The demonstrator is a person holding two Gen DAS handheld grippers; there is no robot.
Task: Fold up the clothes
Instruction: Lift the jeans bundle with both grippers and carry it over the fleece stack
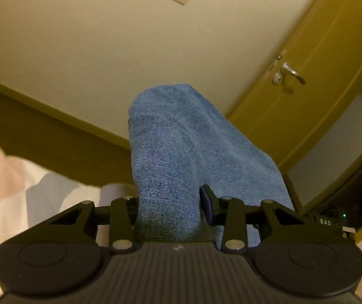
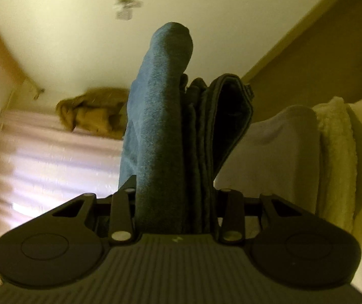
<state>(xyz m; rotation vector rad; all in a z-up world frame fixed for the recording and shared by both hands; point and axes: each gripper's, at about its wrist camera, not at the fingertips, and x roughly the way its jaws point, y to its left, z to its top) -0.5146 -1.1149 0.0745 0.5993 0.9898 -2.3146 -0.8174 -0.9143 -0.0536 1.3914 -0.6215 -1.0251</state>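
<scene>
Left hand-held gripper (image 1: 169,202) clamps blue jeans (image 1: 181,147) at frame centre; right hand-held gripper (image 2: 174,197) clamps folded layers of jeans (image 2: 160,126), centre. White "DAS" lettering (image 1: 325,222) lower right, left view.

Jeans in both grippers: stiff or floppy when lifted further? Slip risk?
Likely semi-stiff: the jeans stand up past the left gripper in a thick bundle instead of drooping. Probably heavy for its size: the right gripper clamps several stacked layers. Slip seems unlikely, as coarse denim fills both jaws, though free ends would probably sag.
</scene>
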